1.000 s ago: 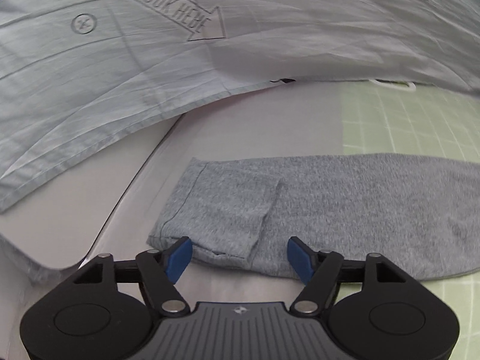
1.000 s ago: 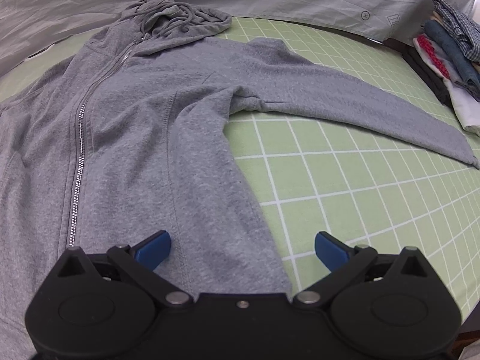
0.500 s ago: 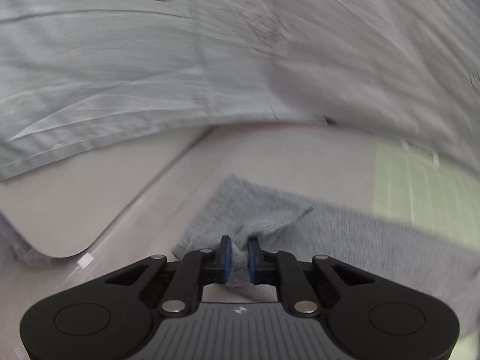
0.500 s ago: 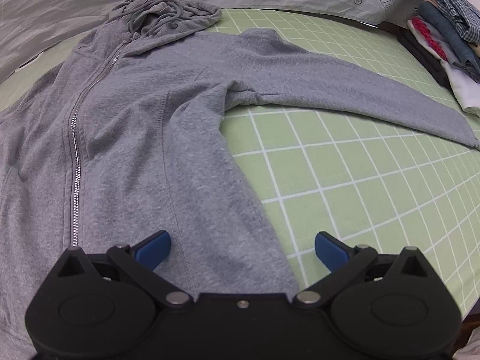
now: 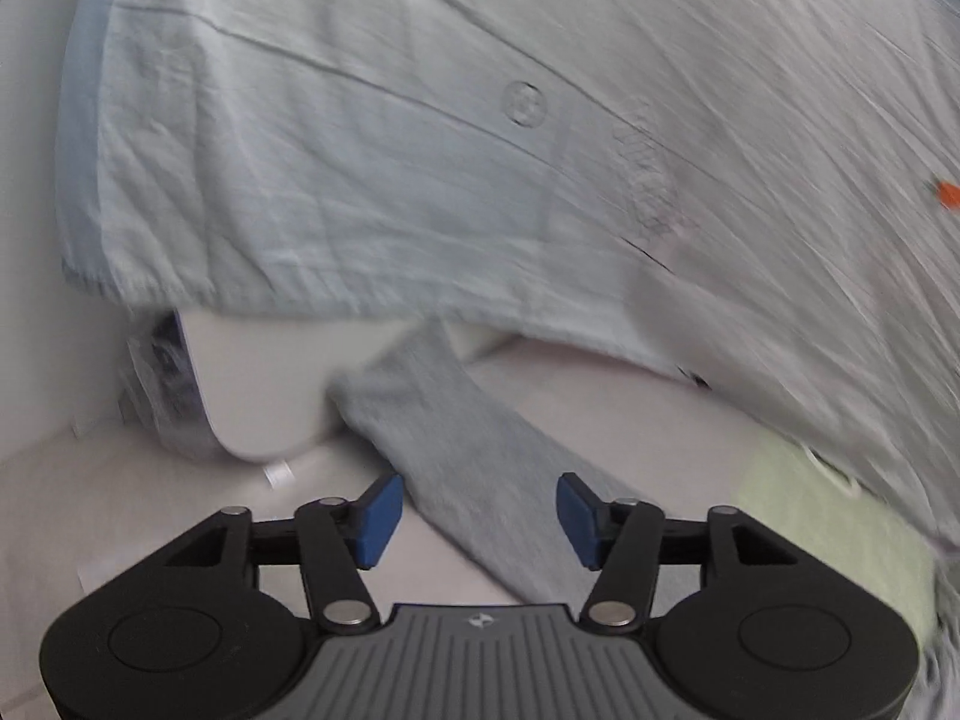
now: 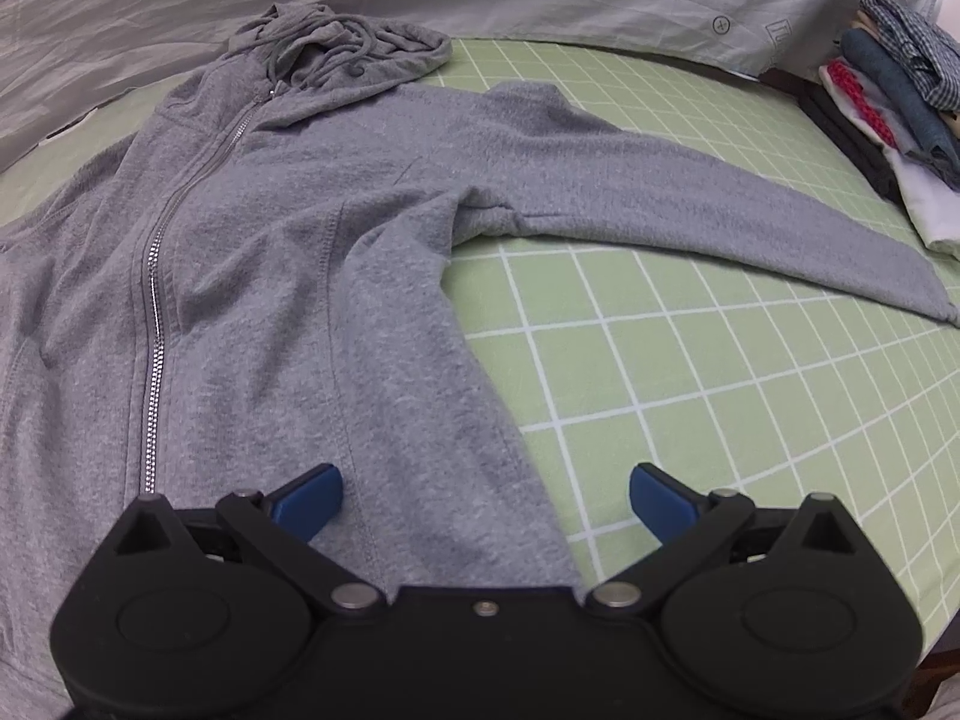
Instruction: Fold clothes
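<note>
Hoodie (image 6: pixel 288 276) — grey, zipped, laid flat and front-up on the green gridded mat (image 6: pixel 690 390) that covers the bench, hood (image 6: pixel 336 42) at the far end. Its one sleeve (image 6: pixel 690 210) stretches to the right across the mat, the cuff ending near a stack of folded clothes (image 6: pixel 888 96) at the bench's right edge.

Your right gripper (image 6: pixel 483 501) hangs over the lower hem region with its jaws spread wide; the hoodie's right side panel lies under the gap, its side edge running between the two blue pads, and neither pad presses on the cloth.

Your left gripper (image 5: pixel 477 513) sees the other sleeve (image 5: pixel 456 438) — a grey band running diagonally from a white rounded object (image 5: pixel 264 384) toward the gripper body. The jaws have just been opening; they now stand partly apart, the sleeve passes between them, and the pads appear clear of it on both sides. This view is blurred. A pale wrinkled sheet (image 5: pixel 420 150) fills the background.
</note>
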